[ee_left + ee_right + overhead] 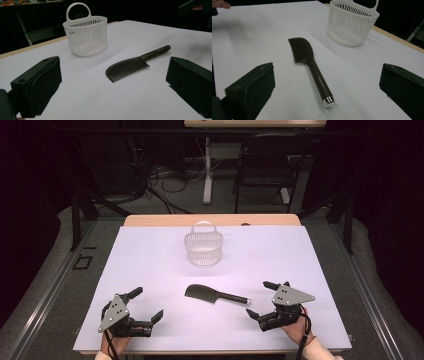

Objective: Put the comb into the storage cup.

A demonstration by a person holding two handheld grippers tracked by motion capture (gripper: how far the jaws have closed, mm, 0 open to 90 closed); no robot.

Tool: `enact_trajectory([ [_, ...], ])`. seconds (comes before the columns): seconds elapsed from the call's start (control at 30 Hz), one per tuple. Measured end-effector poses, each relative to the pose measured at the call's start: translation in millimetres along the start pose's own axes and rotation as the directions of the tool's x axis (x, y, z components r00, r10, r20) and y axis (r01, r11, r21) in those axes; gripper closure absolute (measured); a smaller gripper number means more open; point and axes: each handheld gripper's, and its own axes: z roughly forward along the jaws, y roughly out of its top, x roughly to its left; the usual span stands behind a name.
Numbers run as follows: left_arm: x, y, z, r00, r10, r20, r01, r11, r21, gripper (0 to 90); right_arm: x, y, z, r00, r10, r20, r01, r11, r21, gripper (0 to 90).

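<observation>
Dark comb [216, 295] lies flat on the white table cover [150, 265], roughly midway between the two grippers, toothed head toward the person's left, slim handle with a shiny metal end cap pointing toward the right gripper [260, 301]. White slotted basket [203, 247] with loop handle stands upright farther back, well apart from the comb, looks empty. Right gripper rests near the handle end, jaws spread wide, nothing between them; in the right gripper view the handle [320, 81] runs up between the two jaws. Left gripper [148, 305] sits at the near-left, jaws likewise spread and empty, comb teeth [127, 68] ahead of it. Judgement: likely step is picking up the comb for the basket. Right gripper is better placed. Approach low, straddle the handle across its width near the middle, not the slippery cap; close squarely so the flat comb does not pivot or skid on the cover.
</observation>
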Motion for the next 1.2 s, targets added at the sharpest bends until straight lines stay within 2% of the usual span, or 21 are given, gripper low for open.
enact_trajectory([
  [0.27,0.4,-0.2,-0.7,1.0000,-0.001,0.002,0.001,1.0000,0.001,0.2,-0.6,3.6,9.5,0.9992,0.013,-0.039,-0.012,0.999,0.041,0.0],
  [0.8,0.3,0.1,-0.5,1.0000,0.000,0.008,0.000,1.0000,-0.003,0.2,-3.7,13.8,28.4,0.9977,-0.001,-0.068,0.009,0.992,0.123,0.0],
  [1.2,-0.6,0.4,-2.0,1.0000,0.002,0.004,-0.002,1.0000,-0.004,0.1,-5.2,25.3,43.2,0.9938,-0.009,-0.111,0.028,0.985,0.172,0.0],
])
